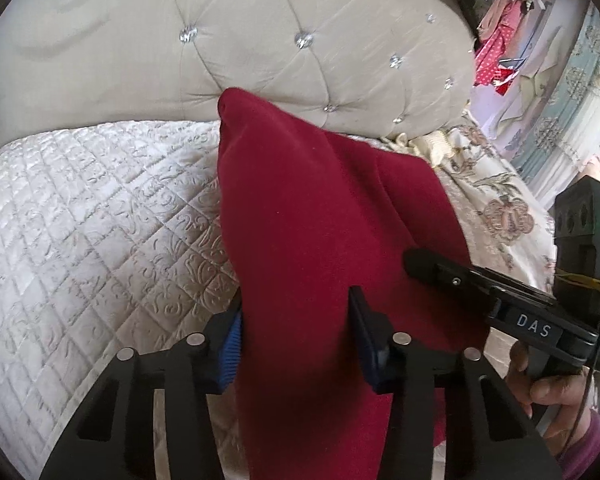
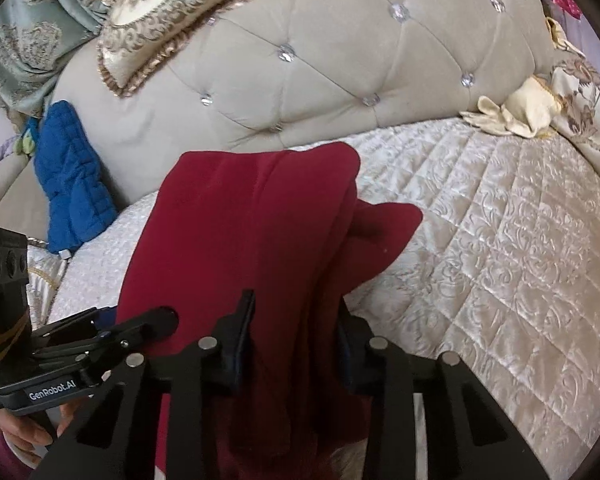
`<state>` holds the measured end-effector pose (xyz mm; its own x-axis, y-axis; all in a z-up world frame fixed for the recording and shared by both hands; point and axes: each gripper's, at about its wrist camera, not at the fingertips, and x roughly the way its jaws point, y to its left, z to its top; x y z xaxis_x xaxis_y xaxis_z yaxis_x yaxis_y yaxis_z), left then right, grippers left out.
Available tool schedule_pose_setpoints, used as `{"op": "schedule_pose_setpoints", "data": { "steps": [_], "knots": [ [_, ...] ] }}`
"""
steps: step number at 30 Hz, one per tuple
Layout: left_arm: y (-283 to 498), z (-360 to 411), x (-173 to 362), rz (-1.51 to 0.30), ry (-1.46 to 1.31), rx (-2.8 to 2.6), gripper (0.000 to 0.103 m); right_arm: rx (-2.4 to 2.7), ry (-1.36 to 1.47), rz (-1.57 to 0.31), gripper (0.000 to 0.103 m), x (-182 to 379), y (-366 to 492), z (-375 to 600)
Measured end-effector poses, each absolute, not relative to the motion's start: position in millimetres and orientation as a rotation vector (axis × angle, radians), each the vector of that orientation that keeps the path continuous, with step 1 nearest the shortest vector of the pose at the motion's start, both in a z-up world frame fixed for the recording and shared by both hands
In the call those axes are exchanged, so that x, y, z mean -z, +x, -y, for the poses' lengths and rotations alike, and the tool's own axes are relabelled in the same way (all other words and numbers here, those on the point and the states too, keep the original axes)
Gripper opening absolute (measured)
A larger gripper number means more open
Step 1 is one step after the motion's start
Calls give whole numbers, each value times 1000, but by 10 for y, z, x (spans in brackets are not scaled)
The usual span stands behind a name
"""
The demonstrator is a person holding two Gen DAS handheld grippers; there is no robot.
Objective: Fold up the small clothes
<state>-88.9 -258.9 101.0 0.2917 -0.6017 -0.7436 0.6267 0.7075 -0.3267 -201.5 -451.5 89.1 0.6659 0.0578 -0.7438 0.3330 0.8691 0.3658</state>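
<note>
A dark red garment hangs bunched over the quilted bedspread; it also shows in the right wrist view. My left gripper is shut on a fold of it, the blue pads pressing the cloth from both sides. My right gripper is shut on another fold of the same garment close beside it. The right gripper shows at the right of the left wrist view, and the left gripper shows at the lower left of the right wrist view. The garment's lower part is hidden behind the fingers.
A cream quilted bedspread covers the bed below. A tufted beige headboard stands behind. A blue quilted garment leans at the headboard's left. A floral cover and a cream cloth lie at the right.
</note>
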Motion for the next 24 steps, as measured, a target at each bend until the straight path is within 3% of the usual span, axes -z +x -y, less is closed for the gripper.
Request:
{"op": "schedule_pose_setpoints", "data": {
  "steps": [8, 16, 20, 24],
  "knots": [
    [-1265, 2119, -1286, -982, 38, 802, 24, 65, 576, -855, 36, -1098, -2337, 4049],
    [-1618, 1762, -1109, -1029, 36, 739, 25, 36, 591, -911, 36, -940, -2573, 3648],
    [-1659, 1754, -906, -1071, 52, 684, 34, 111, 565, -962, 52, -830, -2650, 3626],
    [-1694, 1677, -956, -1057, 34, 657, 40, 152, 538, -902, 52, -1059, -2847, 3672]
  ]
}}
